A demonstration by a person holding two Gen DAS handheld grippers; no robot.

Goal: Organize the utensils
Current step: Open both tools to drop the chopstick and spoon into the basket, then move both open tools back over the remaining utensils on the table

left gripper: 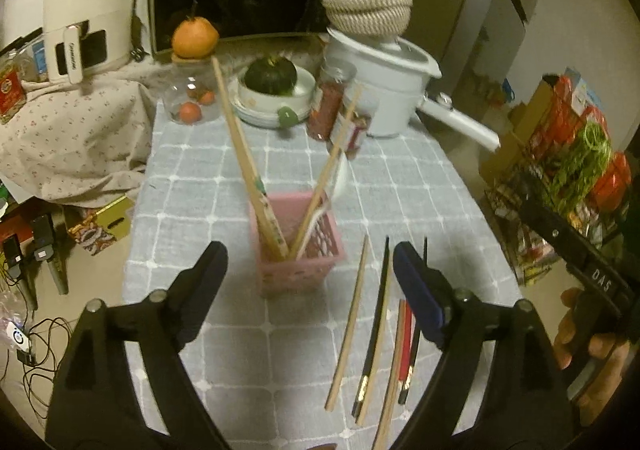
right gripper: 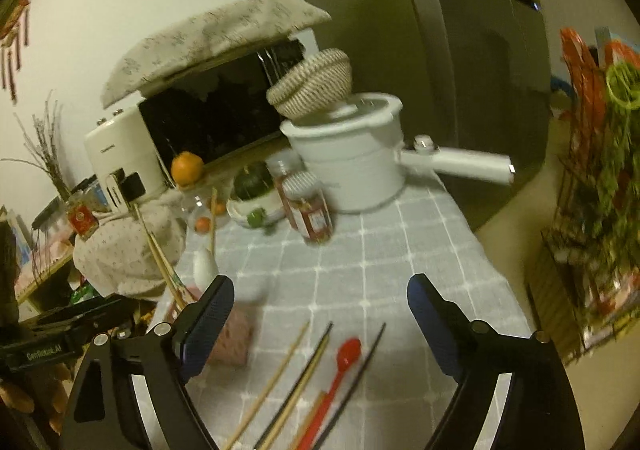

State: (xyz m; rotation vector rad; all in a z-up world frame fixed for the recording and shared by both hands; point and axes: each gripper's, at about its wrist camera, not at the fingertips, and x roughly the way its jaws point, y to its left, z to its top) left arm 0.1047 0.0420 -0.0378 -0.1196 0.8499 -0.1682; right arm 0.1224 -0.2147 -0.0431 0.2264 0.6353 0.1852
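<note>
From the left wrist view, the left tool was seen with its jaws spread wide and nothing between the pads. A pink basket was found on the counter, directly ahead of the tool and midway between the counter's side edges. Two wooden chopsticks were seen standing tilted in the basket, splayed apart, along with a white spoon whose lower part was hidden by the basket wall. Loose utensils were laid flat on the counter to the right of the basket, running toward the near edge: a single pale chopstick apart on the left, then a bundle of dark, pale and red sticks that could not be counted surely, since the right finger covered part of them and the frame cut off their near ends. A hand on the other tool's body was partly cut off at the right border.

From the right wrist view, the right tool was likewise seen gaping, gripping nothing. A red spoon and about five chopsticks were made out below it, blurred and cut off at the bottom. The pink basket was largely hidden behind the left finger.
</note>
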